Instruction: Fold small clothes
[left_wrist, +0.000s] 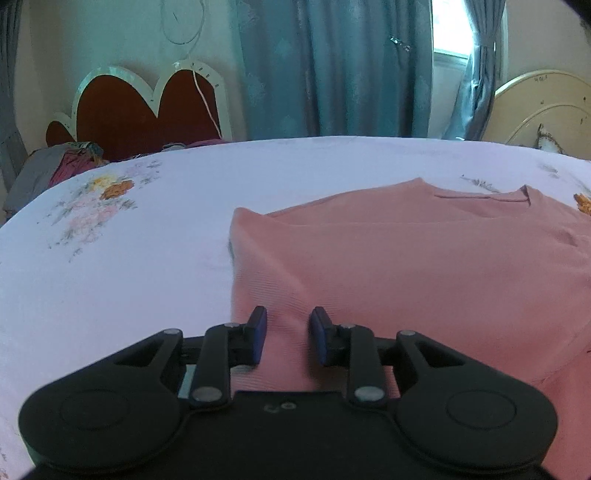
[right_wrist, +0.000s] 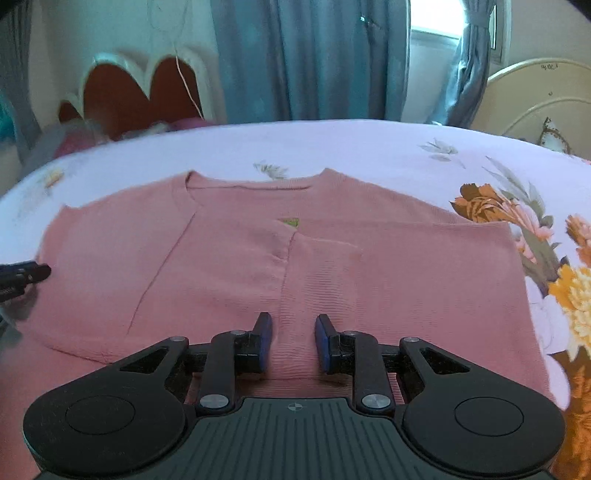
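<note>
No readable text anywhere; a small green tag (right_wrist: 290, 222) at the centre of the pink top (right_wrist: 229, 258) is too blurred to read

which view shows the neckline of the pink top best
The right wrist view. There the pink top lies nearly whole on the floral bedsheet, and its neckline shows edge to edge, with a green tag below it. The left wrist view catches the neckline only obliquely, far right; no tag shows.
</note>
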